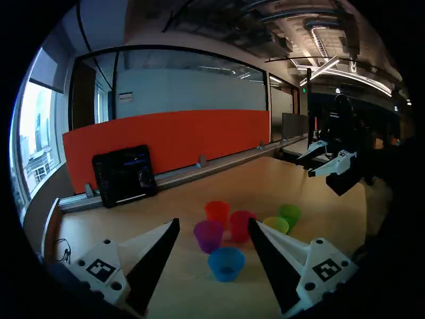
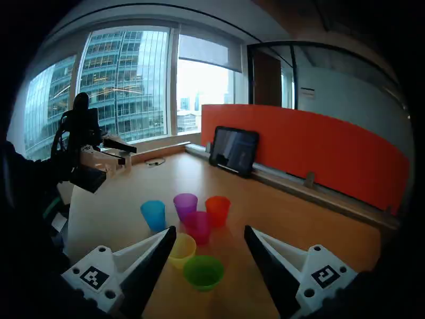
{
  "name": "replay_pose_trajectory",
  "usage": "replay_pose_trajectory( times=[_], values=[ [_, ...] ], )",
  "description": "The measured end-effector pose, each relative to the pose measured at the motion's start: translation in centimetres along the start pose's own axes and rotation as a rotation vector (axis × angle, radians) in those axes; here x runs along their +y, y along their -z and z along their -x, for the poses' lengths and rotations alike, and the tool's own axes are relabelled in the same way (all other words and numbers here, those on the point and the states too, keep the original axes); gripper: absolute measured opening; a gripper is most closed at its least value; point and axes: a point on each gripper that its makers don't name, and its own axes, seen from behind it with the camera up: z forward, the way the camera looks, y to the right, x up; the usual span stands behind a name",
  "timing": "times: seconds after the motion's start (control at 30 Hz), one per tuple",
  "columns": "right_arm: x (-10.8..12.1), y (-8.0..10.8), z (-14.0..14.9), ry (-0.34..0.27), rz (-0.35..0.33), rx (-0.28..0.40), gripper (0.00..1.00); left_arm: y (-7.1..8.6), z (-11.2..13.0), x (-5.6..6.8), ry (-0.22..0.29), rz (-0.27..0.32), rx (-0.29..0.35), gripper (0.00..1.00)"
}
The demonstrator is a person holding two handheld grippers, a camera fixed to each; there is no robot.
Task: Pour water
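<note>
Several small plastic cups stand clustered on the wooden table [image 1: 297, 186]. In the left gripper view the blue cup [image 1: 226, 263] is nearest, with purple [image 1: 208, 235], pink [image 1: 240, 224], red [image 1: 217, 211], yellow [image 1: 275, 224] and green [image 1: 289, 213] behind it. My left gripper [image 1: 212, 222] hovers open just short of the cluster, holding nothing. In the right gripper view the green cup [image 2: 203, 272] and yellow cup [image 2: 181, 250] lie closest, between the open fingers of my right gripper [image 2: 210, 229]. That gripper is empty too. Each gripper also appears far off in the other's view: the right gripper [image 1: 307, 166] and the left gripper [image 2: 130, 154].
A dark tablet [image 1: 125, 175] [image 2: 234, 150] leans against the orange partition [image 1: 175, 133] along the table's back edge. Large windows [image 2: 127, 80] stand beyond the table's end. Bare tabletop [image 2: 297, 223] surrounds the cups.
</note>
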Motion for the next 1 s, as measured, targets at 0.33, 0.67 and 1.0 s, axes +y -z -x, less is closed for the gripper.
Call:
replay_pose_trajectory(
  times=[0.33,0.67,1.0],
  values=[
    [-0.2,-0.9,4.3,-0.012,-0.012,-0.078,0.99,-1.5,4.6,1.1,0.010,0.046,-0.081,0.95],
    [-0.5,-0.9,8.4,-0.010,-0.018,-0.154,0.99,-2.1,9.0,2.4,0.011,0.080,-0.169,0.95],
    [-0.6,-1.2,11.6,0.009,-0.028,-0.214,0.99,-2.6,12.5,2.8,0.004,0.097,-0.252,0.95]
  ],
)
